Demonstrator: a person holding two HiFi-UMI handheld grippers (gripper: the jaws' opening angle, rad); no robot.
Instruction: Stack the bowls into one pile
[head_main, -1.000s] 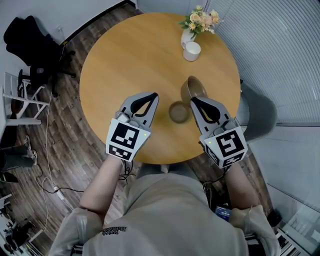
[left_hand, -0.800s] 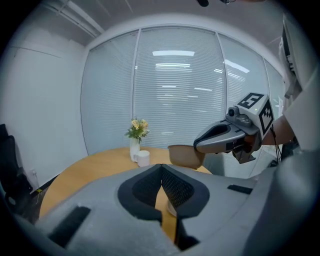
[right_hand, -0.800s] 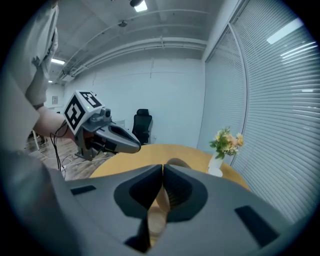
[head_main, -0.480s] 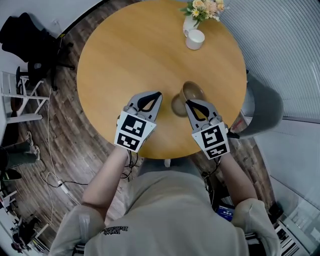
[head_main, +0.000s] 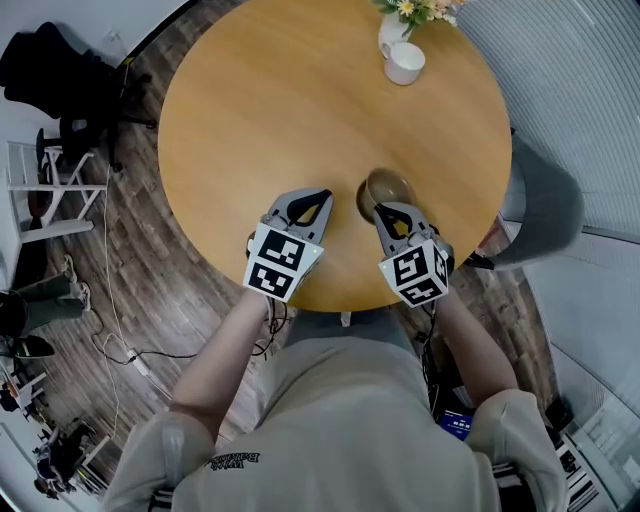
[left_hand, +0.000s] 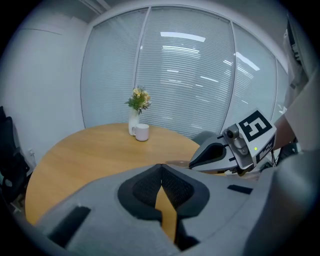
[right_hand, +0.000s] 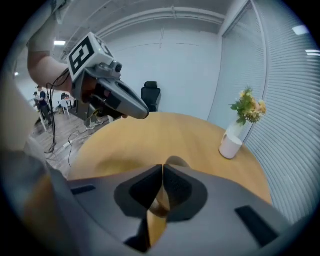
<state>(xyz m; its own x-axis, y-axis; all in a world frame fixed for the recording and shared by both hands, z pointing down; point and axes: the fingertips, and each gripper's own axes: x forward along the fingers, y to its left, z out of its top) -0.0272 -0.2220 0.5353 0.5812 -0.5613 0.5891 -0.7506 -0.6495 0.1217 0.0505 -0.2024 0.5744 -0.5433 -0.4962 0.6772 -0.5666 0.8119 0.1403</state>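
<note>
Two brown bowls stand on the round wooden table (head_main: 260, 110) near its front edge. The larger bowl (head_main: 390, 186) is upright; a darker, smaller bowl (head_main: 363, 201) touches its left side, and I cannot tell whether they nest. My right gripper (head_main: 381, 210) is shut with nothing in it, its tip just short of the bowls; a bowl rim (right_hand: 176, 161) shows right past the closed tips (right_hand: 162, 167). My left gripper (head_main: 325, 194) is also shut and empty, left of the bowls. Its own view shows the tips meeting (left_hand: 161, 167) and the right gripper (left_hand: 194, 163) beside a thin bowl edge (left_hand: 176, 163).
A white mug (head_main: 407, 62) and a white vase of flowers (head_main: 392, 32) stand at the table's far side. A grey chair (head_main: 545, 205) is tucked in at the right. A black office chair (head_main: 60, 70) stands on the wood floor at the left.
Both grippers have sunk toward the table and look smaller in the head view. The right gripper's tip now sits right at the bowls, which look closer together than before.
</note>
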